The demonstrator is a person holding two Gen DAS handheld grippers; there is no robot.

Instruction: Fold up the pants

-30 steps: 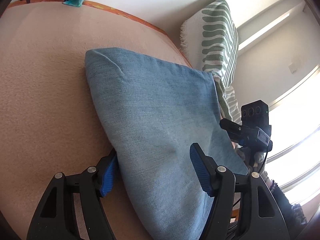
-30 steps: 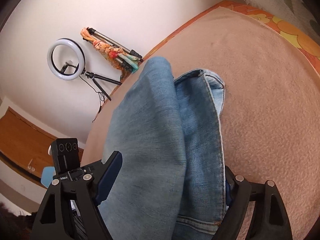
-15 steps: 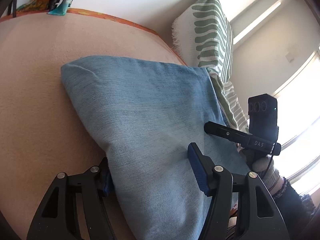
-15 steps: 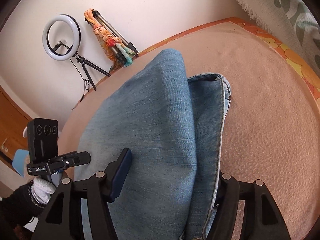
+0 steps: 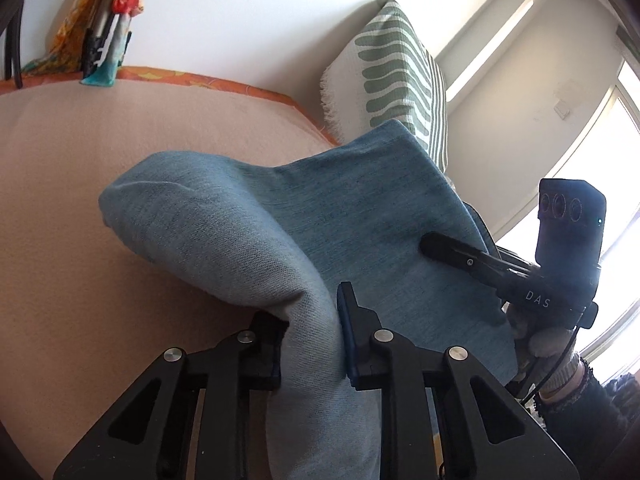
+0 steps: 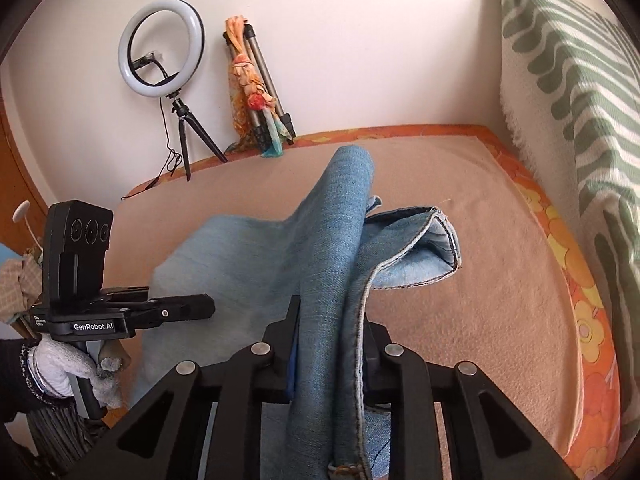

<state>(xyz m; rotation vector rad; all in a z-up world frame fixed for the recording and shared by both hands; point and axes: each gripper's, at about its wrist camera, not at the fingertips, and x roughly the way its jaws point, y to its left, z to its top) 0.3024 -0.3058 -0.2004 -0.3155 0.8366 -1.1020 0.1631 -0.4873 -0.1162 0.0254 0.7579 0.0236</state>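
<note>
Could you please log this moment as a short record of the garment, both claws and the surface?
garment: blue jeans, partly folded, near edge lifted
left claw: just closed, clamped on a bunched denim fold
right claw: just closed, clamped on the seamed edge
surface: peach blanket
background: ring light, striped cushion

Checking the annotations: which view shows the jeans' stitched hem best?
The right wrist view: the jeans show their stitched hem lying open on the bed. The left wrist view shows only plain denim bunched in the left gripper, no hem.
</note>
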